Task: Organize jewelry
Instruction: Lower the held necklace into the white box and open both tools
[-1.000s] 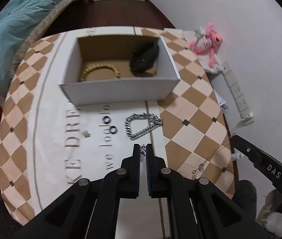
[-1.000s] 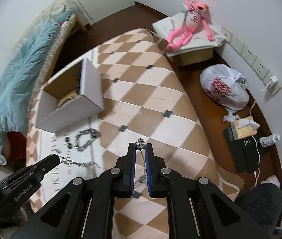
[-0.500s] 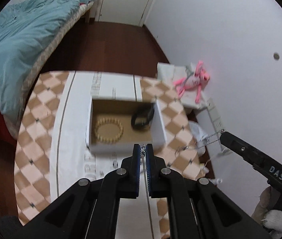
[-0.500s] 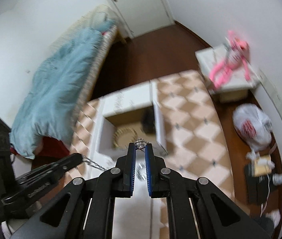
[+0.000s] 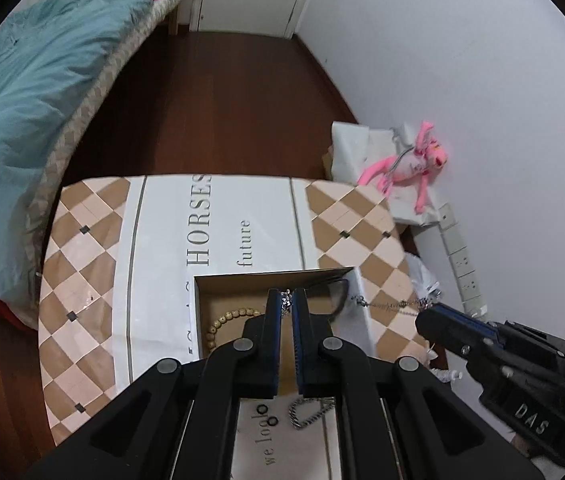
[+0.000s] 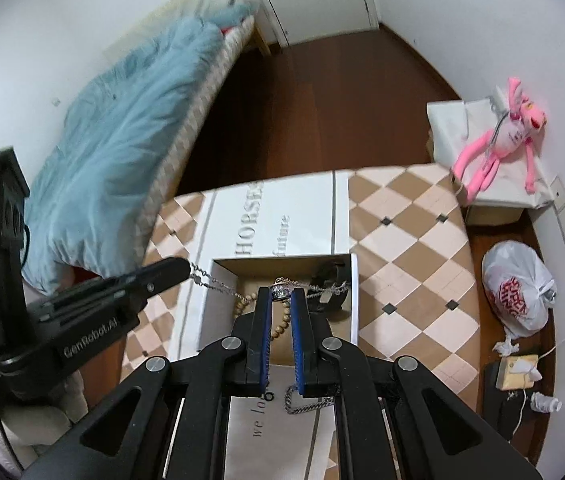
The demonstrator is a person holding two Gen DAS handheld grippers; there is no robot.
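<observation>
Bead bracelet point(image 5: 229, 321) inside box point(image 5: 358, 280) on table point(image 5: 82, 264); chain bracelet point(image 6: 306, 402) before box.

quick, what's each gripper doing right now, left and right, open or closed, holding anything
Left gripper: closed, pinching one end of the thin silver chain.
Right gripper: closed on the same chain's other end, at a ring-like piece, above the cardboard box.

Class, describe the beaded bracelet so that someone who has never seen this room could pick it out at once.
Find the checkered table beside the bed; an open cardboard box sits on its white centre strip. The beaded bracelet lies on the box floor, at its left side. Unlike the silver chain and dark item beside it, it is a ring of round tan beads.
</observation>
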